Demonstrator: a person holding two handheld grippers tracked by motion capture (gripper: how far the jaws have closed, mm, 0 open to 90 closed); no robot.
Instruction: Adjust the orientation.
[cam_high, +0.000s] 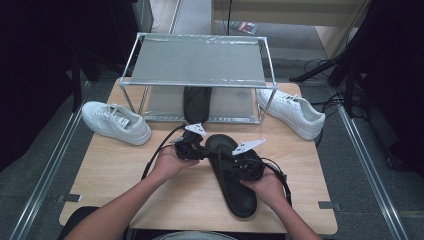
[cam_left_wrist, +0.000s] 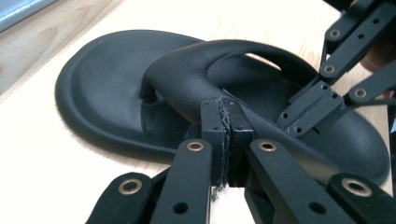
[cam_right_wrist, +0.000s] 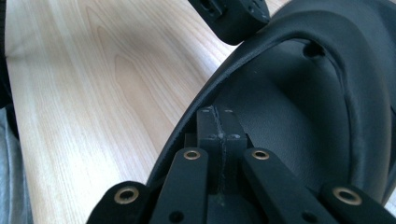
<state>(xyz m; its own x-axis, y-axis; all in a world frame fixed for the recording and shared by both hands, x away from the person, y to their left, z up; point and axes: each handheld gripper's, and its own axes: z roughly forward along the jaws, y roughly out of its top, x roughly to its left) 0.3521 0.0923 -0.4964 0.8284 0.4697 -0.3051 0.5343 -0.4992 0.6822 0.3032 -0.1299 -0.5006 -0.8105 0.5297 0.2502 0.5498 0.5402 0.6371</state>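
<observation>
Fingers of the left gripper are pressed together against the strap of the black flip-flop. That flip-flop lies on the tabletop, near the rack. Right gripper fingers meet, closed at its sole edge.

Light wooden table, metal-framed shelf rack at its far edge, grey carpeted floor around.
</observation>
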